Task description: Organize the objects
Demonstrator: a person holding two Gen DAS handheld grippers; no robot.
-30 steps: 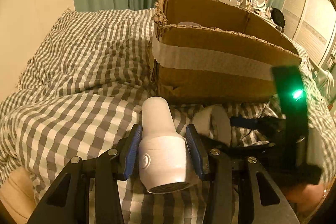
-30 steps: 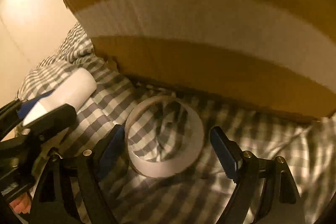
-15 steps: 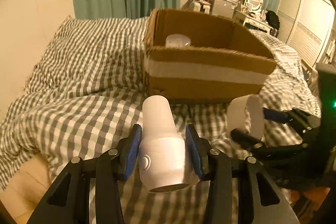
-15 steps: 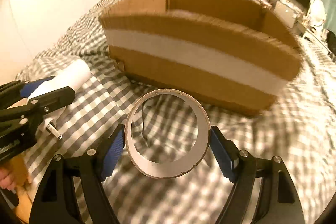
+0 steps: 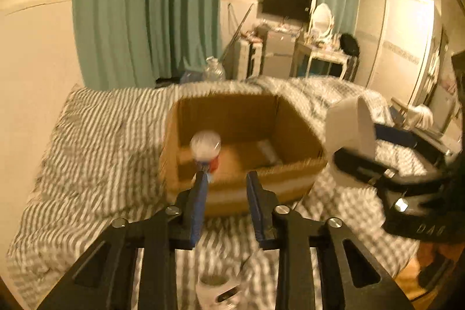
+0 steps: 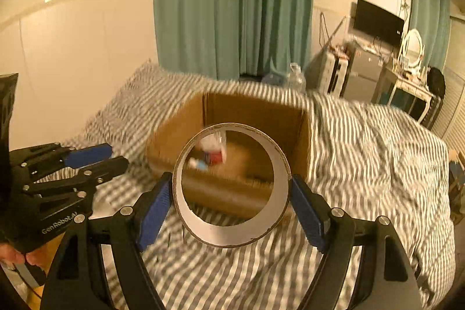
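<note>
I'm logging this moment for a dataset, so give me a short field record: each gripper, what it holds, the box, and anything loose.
left gripper: open, nothing between its fingers
right gripper: shut on the white ring, held upright
cardboard box: open-topped, on the checked bedcover, ahead of both grippers
box contents: a blurred white and red item; the rest is unclear
loose: white object below the left gripper, at the frame's bottom edge
</note>
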